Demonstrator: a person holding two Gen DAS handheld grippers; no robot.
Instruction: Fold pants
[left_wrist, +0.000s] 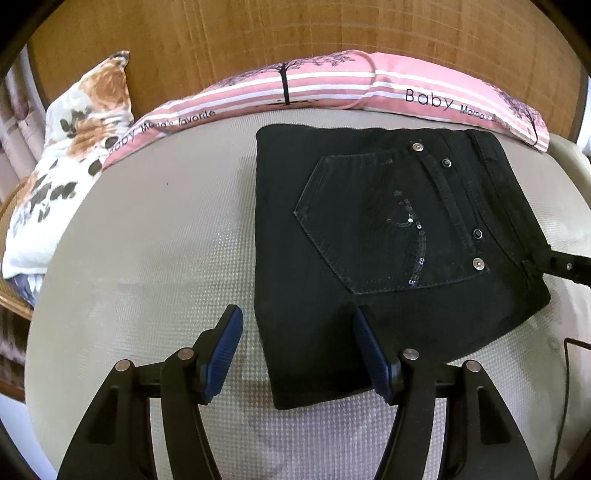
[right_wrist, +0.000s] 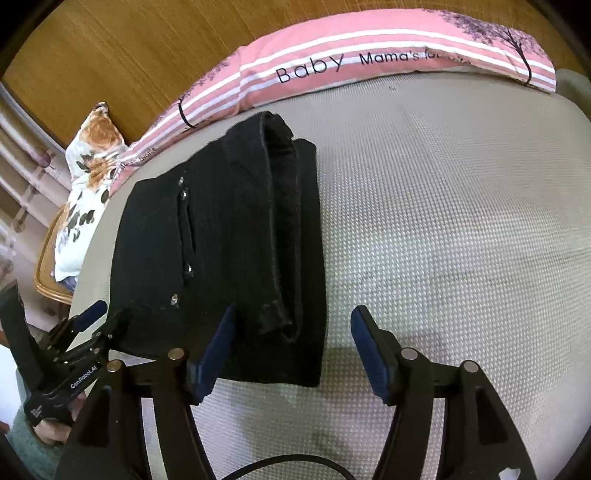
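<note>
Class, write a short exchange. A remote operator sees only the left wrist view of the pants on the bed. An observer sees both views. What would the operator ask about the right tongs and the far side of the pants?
Operator: I see only a sliver of the right tongs. Are they open?
Observer: Yes, the right tongs are open and hold nothing.
Operator: Where are they?
Observer: One finger overlaps the near edge of the pants; the other is over the bed.
Operator: And the waistband end?
Observer: The waistband shows stacked folded layers.
</note>
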